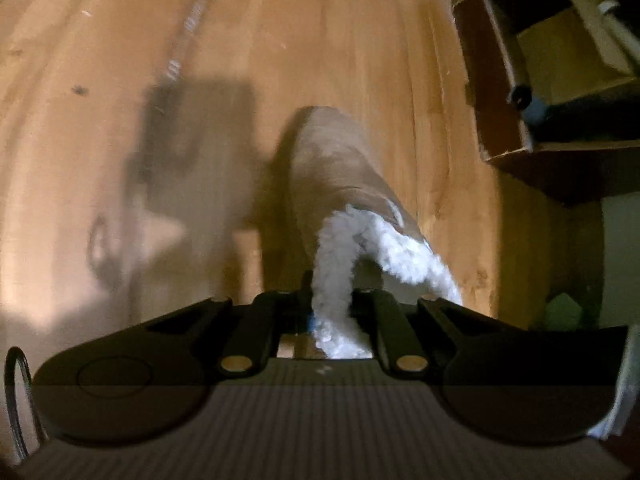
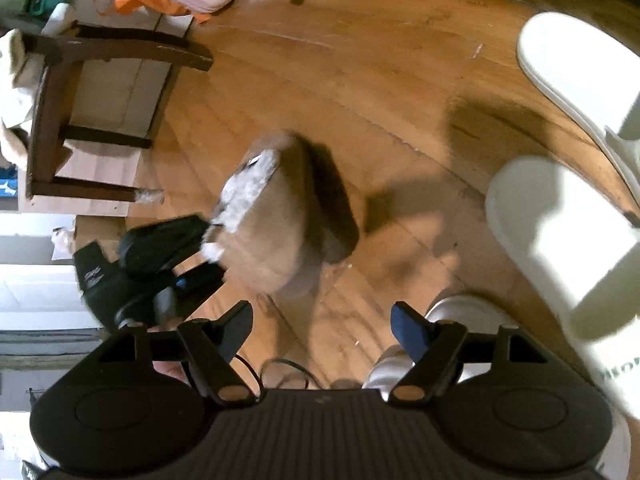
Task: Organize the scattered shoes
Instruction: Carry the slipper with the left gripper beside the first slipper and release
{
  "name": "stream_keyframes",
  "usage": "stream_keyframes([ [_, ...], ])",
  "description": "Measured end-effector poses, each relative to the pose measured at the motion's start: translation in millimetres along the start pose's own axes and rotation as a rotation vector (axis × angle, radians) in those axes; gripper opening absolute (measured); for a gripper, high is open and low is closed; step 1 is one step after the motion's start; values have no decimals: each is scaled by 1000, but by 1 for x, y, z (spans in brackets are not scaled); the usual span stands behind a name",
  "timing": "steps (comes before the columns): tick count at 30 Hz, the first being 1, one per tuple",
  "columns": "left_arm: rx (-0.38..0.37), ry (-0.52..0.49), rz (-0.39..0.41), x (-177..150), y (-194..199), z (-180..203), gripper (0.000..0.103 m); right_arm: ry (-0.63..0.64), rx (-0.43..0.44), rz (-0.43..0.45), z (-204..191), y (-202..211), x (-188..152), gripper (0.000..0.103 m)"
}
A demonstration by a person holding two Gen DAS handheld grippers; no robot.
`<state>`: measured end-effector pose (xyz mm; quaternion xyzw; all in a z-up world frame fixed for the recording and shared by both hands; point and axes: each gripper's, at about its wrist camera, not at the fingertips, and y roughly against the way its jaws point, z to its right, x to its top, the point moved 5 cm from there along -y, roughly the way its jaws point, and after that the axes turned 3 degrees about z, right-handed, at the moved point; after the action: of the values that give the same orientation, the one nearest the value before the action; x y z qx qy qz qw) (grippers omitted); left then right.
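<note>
Tan slipper (image 1: 340,168) on wood floor (image 1: 120,80), held by left gripper (image 1: 332,308), jaws pinched on the fleece cuff (image 1: 332,280). Toe runs to 12 o'clock from that gripper. Right gripper (image 2: 322,330) wide, empty; slipper near its 11 o'clock. White slides (image 2: 560,220) at 2 o'clock. Left hand has it.

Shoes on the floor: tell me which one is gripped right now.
The tan fleece-lined slipper, its white lining pinched in the left gripper. The two white slides lie untouched by the right gripper.
</note>
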<state>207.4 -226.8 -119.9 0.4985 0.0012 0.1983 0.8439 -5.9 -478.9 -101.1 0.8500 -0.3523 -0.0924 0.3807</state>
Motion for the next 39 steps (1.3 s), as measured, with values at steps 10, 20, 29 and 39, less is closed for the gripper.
stream_keyframes([
  [10,-17,-6,122,-23,196,-132,7,136,101,-204,-81,-12,-84,80],
  [20,82,92,169,-92,295,-316,9,564,55,-455,-177,-80,-255,79],
  [29,45,204,158,-148,290,-413,10,802,-8,-554,-213,-131,-352,79],
  [39,51,239,-22,-172,270,-450,90,1086,-25,-565,-241,-155,-443,79],
])
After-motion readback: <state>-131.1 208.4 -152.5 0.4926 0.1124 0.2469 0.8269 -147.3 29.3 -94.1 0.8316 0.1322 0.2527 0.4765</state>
